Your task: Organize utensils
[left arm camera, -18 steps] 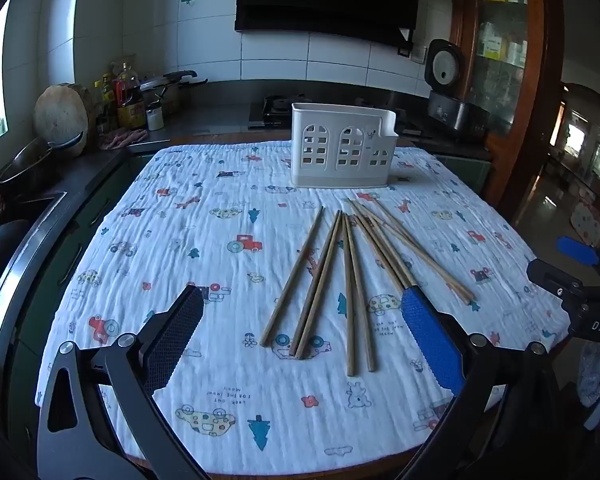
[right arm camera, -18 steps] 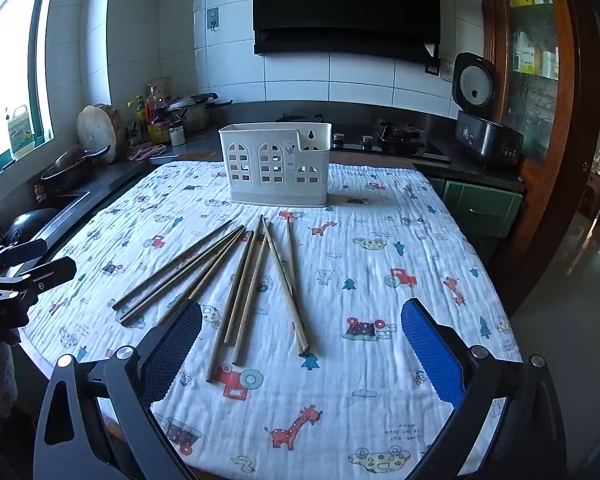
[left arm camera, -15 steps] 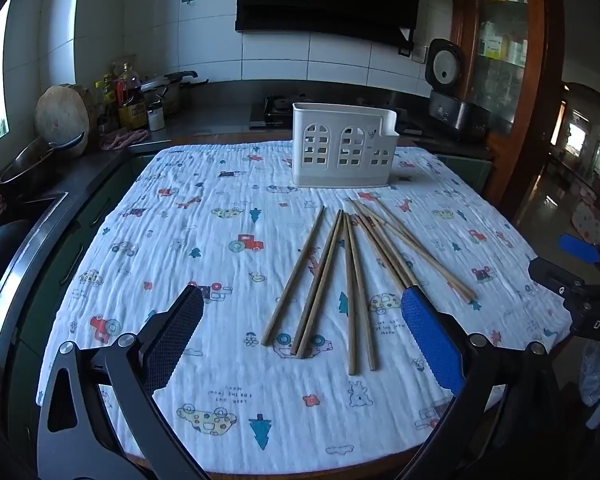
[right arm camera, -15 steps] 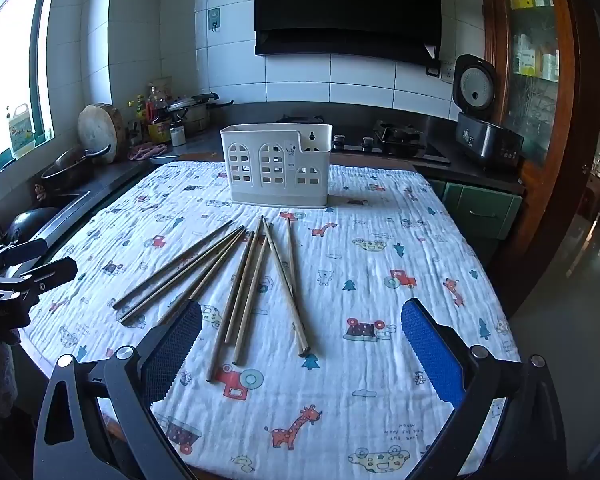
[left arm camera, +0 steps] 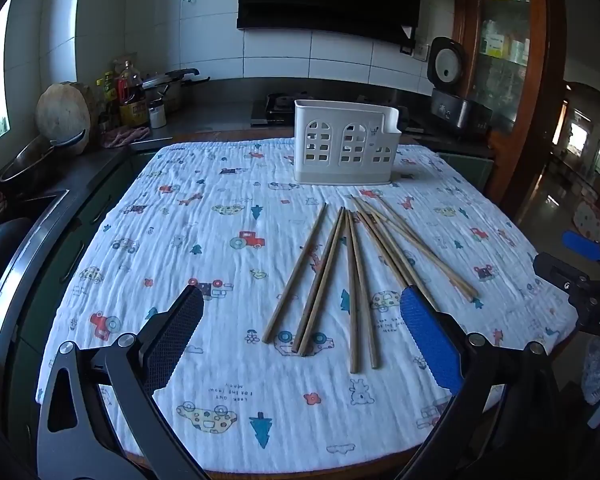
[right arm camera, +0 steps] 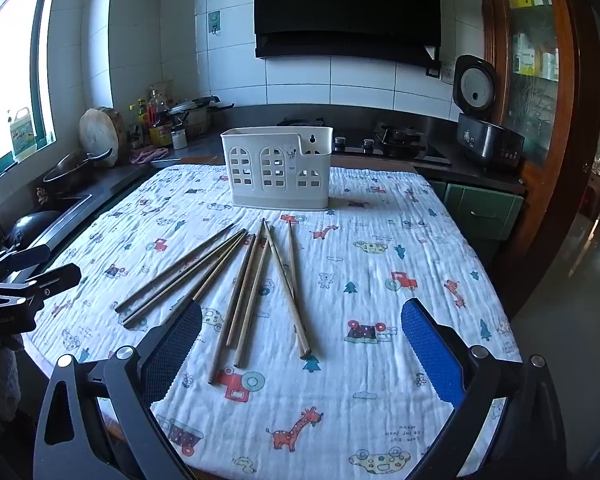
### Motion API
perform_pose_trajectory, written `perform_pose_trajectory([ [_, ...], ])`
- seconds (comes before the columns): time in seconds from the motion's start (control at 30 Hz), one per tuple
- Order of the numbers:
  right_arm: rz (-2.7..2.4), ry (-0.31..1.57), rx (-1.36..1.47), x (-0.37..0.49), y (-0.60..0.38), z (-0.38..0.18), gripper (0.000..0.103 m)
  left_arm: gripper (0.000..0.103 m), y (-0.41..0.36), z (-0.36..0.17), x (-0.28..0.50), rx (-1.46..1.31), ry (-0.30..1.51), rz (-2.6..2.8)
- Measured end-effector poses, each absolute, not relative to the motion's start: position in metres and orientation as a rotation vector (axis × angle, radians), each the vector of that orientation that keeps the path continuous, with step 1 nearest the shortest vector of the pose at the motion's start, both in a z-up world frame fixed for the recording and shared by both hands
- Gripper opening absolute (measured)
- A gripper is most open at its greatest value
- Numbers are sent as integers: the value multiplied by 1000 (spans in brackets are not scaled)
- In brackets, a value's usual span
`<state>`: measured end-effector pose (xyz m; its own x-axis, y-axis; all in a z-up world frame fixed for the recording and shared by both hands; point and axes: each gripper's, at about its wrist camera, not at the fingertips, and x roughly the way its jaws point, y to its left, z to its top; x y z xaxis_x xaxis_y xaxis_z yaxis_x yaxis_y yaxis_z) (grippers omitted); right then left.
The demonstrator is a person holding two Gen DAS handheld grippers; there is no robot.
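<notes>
Several wooden chopsticks [left arm camera: 352,276] lie fanned out on the patterned cloth, near ends toward me; they also show in the right wrist view [right arm camera: 248,292]. A white perforated utensil holder [left arm camera: 346,147] stands upright behind them at the far side, and shows in the right wrist view [right arm camera: 278,168] too. My left gripper [left arm camera: 300,336] is open and empty, hovering above the near ends of the chopsticks. My right gripper [right arm camera: 300,344] is open and empty, over the cloth by the chopsticks' near ends.
The table [left arm camera: 220,216] is covered by a white cartoon-print cloth. A dark counter with a sink, pan, bottles and round board [left arm camera: 62,114] runs along the left. A stove and rice cooker [right arm camera: 480,120] sit behind. The table's near edge lies just below the grippers.
Nothing has visibly moved apart from a slight drift of the views; both grippers stay open.
</notes>
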<state>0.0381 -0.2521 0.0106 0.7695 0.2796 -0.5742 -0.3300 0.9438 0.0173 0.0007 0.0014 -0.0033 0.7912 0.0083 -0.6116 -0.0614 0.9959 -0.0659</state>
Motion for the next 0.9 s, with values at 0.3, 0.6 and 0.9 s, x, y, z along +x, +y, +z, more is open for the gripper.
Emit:
perform_pose_trajectory([
  [0.3,335,606,-87,39,-250,9,97,97,1,-4,1,-86,659,43],
  [0.6,335,607,-89,40,-248,8,97,97,3,-4,3,-85,659,51],
  [0.9,336,606,-91,41,-247,7,97,97,3,-4,3,-82,658,50],
])
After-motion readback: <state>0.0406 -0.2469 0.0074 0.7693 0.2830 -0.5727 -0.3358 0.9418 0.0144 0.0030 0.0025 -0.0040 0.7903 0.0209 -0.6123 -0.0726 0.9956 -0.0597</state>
